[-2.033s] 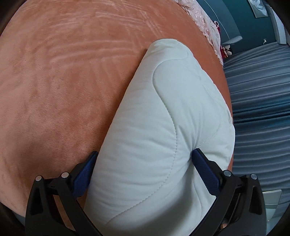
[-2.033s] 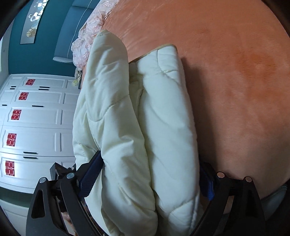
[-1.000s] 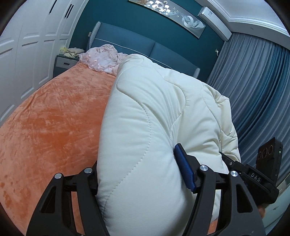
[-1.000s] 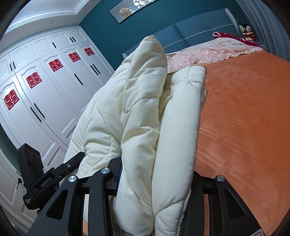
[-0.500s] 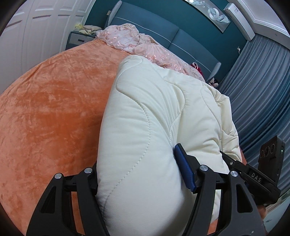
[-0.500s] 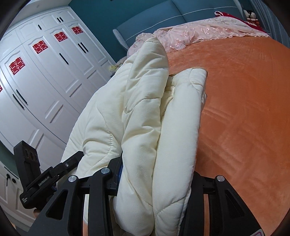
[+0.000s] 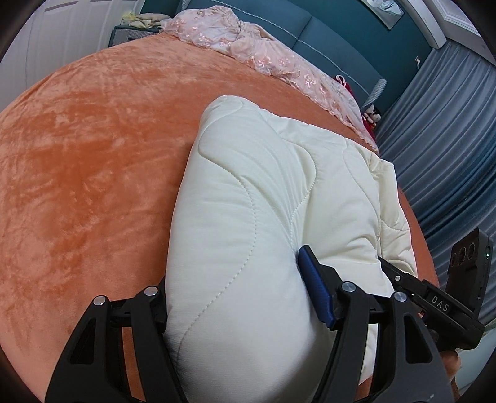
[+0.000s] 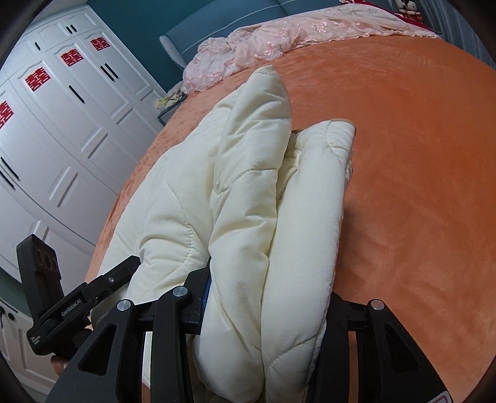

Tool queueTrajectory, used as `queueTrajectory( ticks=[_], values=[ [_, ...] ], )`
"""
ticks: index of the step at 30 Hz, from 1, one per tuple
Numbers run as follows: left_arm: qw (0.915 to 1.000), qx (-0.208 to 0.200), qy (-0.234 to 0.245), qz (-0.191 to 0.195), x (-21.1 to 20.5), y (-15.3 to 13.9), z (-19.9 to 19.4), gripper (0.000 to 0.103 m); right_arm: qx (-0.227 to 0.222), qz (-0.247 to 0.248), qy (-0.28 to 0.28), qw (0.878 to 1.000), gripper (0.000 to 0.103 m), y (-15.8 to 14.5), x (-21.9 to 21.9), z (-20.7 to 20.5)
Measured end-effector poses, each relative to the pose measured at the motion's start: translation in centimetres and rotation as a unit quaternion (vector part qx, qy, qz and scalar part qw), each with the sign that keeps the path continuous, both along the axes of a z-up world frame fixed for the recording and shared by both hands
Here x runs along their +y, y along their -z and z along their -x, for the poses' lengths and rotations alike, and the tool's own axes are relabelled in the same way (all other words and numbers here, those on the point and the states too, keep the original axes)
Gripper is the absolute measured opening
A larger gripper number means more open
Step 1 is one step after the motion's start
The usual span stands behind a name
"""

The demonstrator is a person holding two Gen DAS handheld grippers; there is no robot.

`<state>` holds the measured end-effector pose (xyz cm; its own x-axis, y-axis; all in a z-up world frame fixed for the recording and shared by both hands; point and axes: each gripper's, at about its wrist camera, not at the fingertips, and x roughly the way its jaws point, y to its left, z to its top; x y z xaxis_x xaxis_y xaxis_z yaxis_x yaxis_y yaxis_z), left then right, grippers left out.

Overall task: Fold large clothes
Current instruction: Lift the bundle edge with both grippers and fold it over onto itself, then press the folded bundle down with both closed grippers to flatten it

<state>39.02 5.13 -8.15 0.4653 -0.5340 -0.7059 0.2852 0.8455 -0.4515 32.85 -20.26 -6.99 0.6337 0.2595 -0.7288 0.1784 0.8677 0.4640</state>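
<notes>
A thick cream quilted garment lies folded into a bundle on the orange bed cover. My left gripper is shut on one end of the bundle, its fingers squeezing the padding. My right gripper is shut on the other end of the garment, clamping several folded layers. Each gripper shows in the other's view, the right one at the right edge of the left wrist view and the left one at the lower left of the right wrist view. The bundle's far end rests on the bed.
A pink lace cloth lies at the head of the bed by the blue headboard. White wardrobe doors stand on one side, grey-blue curtains on the other. A nightstand is in the far corner.
Both grippers have tipped downward with the bundle, lowering it from raised in the air toward the bed. The grips stay shut.
</notes>
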Motion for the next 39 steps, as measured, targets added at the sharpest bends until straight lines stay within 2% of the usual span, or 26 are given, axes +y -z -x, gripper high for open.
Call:
queueTrajectory(
  ticks=[4, 7, 9, 12, 15, 18, 19, 21, 22, 23, 24, 26, 28, 30, 35, 37, 39],
  values=[
    [1.0000, -0.008, -0.003, -0.003, 0.1, 1.1, 0.3, 0.067, -0.003, -0.007, 0.005, 1.000, 0.045, 1.5, -0.2, 0.1],
    [0.9998, -0.005, -0.017, -0.011, 0.3, 1.4, 0.4, 0.077, 0.006, -0.025, 0.017, 1.000, 0.056, 2.2, -1.0, 0.1],
    [0.9994, -0.011, -0.023, -0.024, 0.5, 0.9, 0.7, 0.080, 0.014, -0.033, 0.022, 0.999, 0.059, 1.6, -1.6, 0.3],
    [0.9971, -0.039, -0.019, -0.063, 1.1, -1.3, 2.1, 0.079, 0.026, -0.028, 0.021, 0.999, 0.059, -0.2, -2.1, 1.8],
    [0.9887, -0.077, -0.022, -0.127, 2.0, -4.3, 3.8, 0.079, 0.019, -0.012, 0.030, 0.999, 0.060, -2.6, -3.0, 4.5],
    [0.9802, -0.104, -0.041, -0.163, 2.8, -7.6, 4.7, 0.079, 0.009, 0.027, 0.056, 0.998, 0.060, -5.4, -3.5, 6.6],
    [0.9764, -0.116, -0.051, -0.174, 2.7, -8.9, 4.8, 0.076, 0.000, 0.040, 0.060, 0.997, 0.061, -6.5, -3.5, 6.9],
    [0.9714, -0.132, -0.058, -0.189, 1.9, -11.1, 4.7, 0.060, -0.018, 0.057, 0.047, 0.997, 0.060, -8.6, -2.6, 6.3],
    [0.9699, -0.135, -0.060, -0.194, 1.2, -12.2, 4.4, 0.050, -0.028, 0.068, 0.038, 0.997, 0.056, -9.6, -1.9, 5.8],
    [0.9704, -0.136, -0.057, -0.191, 0.4, -12.9, 4.1, 0.037, -0.040, 0.082, 0.029, 0.995, 0.043, -10.6, -1.0, 5.2],
    [0.9716, -0.135, -0.053, -0.187, -0.5, -13.5, 3.8, 0.030, -0.048, 0.102, 0.021, 0.993, 0.036, -11.4, 0.1, 4.2],
    [0.9728, -0.131, -0.045, -0.186, -2.6, -13.7, 2.8, 0.014, -0.050, 0.137, 0.012, 0.989, 0.014, -12.0, 1.9, 2.4],
    [0.9753, -0.113, -0.037, -0.186, -4.5, -12.6, 1.3, 0.004, -0.046, 0.142, 0.011, 0.989, 0.006, -11.4, 2.9, 0.5],
    [0.9782, -0.088, -0.035, -0.185, -5.9, -10.7, -0.1, 0.003, -0.038, 0.150, 0.015, 0.988, 0.003, -10.1, 3.5, -1.3],
    [0.9753, -0.054, -0.030, -0.212, -8.3, -5.1, -2.1, 0.001, 0.008, 0.191, 0.019, 0.981, 0.001, -4.6, 3.9, -4.6],
    [0.9704, -0.070, -0.031, -0.229, -9.0, -3.2, -2.3, 0.001, 0.022, 0.197, 0.017, 0.980, 0.000, -2.0, 3.7, -5.2],
    [0.9648, -0.091, -0.027, -0.245, -9.8, -1.9, -2.1, 0.000, 0.017, 0.217, 0.015, 0.976, 0.000, -0.2, 3.8, -5.3]
  ],
)
